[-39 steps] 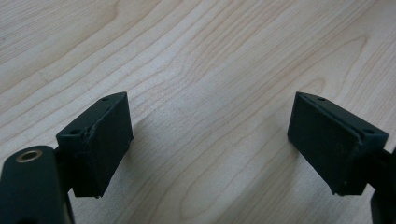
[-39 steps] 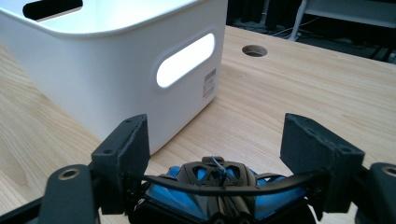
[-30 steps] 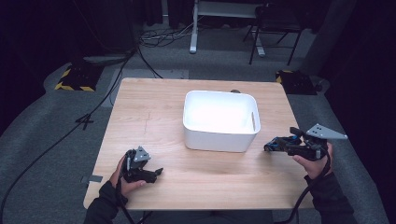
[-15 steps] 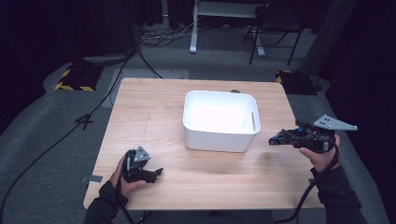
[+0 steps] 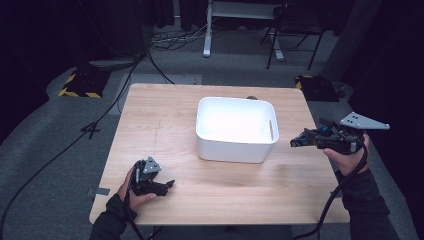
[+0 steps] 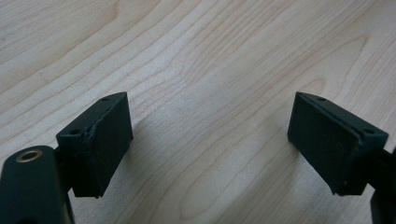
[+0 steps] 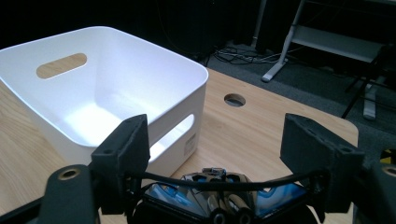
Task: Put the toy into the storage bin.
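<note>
Desk (image 5: 165, 125): pale wood, visible grain, matt. Bin (image 5: 235, 147): white plastic, smooth, glossy. Tool pads (image 6: 105, 140): black, matt.

This is a recording studio or lab set up for filming tabletop handling, not a lived-in room. A light wooden table with a round cable hole (image 5: 252, 98) stands alone on grey carpet (image 5: 45, 145) in a pool of light, with black-draped darkness all round. Black cables (image 5: 100, 120) snake across the floor, yellow-and-black hazard-striped base plates (image 5: 80, 86) sit at the edges, and the white metal legs of a height-adjustable desk (image 5: 207, 30) and a black chair (image 5: 292, 30) stand behind.
</note>
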Available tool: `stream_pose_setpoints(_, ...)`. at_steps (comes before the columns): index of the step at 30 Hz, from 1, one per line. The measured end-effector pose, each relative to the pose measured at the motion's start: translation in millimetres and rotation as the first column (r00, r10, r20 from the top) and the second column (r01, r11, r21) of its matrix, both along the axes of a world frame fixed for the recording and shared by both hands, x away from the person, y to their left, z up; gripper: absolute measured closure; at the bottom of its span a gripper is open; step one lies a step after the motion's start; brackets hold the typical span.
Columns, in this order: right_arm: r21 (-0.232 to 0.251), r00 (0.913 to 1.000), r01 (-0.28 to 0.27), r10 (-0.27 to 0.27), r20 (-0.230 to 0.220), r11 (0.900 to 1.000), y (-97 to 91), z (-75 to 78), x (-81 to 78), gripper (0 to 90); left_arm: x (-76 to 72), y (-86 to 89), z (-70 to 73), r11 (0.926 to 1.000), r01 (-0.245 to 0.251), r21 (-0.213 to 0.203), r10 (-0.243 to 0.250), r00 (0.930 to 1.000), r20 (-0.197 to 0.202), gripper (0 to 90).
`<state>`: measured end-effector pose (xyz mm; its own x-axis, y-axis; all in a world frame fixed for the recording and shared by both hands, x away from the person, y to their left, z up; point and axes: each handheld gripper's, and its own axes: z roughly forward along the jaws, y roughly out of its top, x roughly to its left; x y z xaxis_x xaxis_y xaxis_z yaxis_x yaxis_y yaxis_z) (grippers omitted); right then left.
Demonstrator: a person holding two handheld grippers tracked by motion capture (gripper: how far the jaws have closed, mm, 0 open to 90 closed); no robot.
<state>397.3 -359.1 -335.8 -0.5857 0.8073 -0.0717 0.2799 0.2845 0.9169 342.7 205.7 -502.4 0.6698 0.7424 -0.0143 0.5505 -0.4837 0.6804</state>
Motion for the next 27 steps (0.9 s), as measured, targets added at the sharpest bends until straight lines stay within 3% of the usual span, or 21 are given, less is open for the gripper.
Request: stream_pose_setpoints(27,0.01,0.9982,-0.03,0.029,0.053,0.9995,16.9,45.4,12.7,24.6,0.0,0.0,0.0,1.0,0.0,0.001,0.0,1.0,0.0,14.3)
